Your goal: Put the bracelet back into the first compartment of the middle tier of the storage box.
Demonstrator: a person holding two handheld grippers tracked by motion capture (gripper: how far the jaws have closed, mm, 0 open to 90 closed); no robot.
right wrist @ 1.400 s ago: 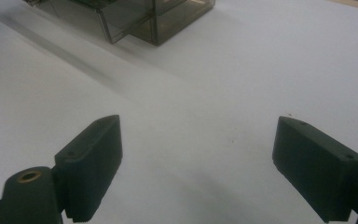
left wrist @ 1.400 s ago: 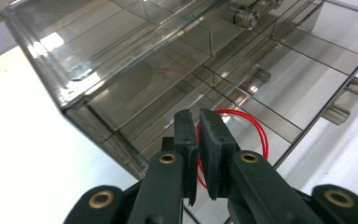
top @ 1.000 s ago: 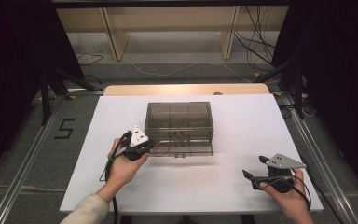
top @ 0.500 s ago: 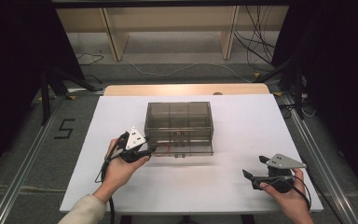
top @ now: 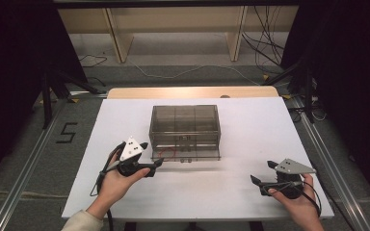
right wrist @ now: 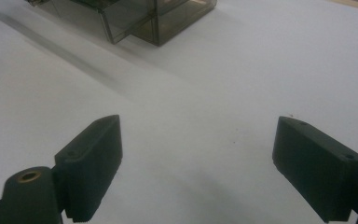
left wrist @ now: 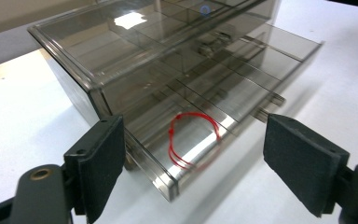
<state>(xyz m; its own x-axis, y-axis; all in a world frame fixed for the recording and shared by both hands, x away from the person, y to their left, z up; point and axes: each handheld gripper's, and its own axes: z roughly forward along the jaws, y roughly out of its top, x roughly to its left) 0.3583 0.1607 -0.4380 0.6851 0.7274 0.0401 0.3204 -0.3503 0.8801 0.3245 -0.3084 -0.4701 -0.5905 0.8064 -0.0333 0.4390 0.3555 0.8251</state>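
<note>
A smoky see-through drawer box [top: 185,122] stands in the middle of the white table [top: 250,130]. Its bottom drawer [top: 185,154] is pulled out toward me. A red loop of band [top: 163,154] lies in the drawer's left compartment, also seen as the red band [left wrist: 193,140] past my jaws. My left gripper [top: 152,154] sits just left of the drawer's front corner; its jaws have just been opening and stand wide, holding nothing, its pads [left wrist: 100,158] off the drawer. My right gripper [top: 262,172] rests open near the front right, over bare table [right wrist: 191,116].
A wooden board [top: 192,92] lies along the table's far edge, with shelf legs [top: 115,36] and cables [top: 265,48] on the floor beyond. Metal rails [top: 327,154] run along both sides. A black "5" [top: 67,132] marks the floor at left.
The left gripper's jaws have opened wide, and the hand has drawn back a little to the left and toward me, away from the drawer. The right hand has stayed still.
</note>
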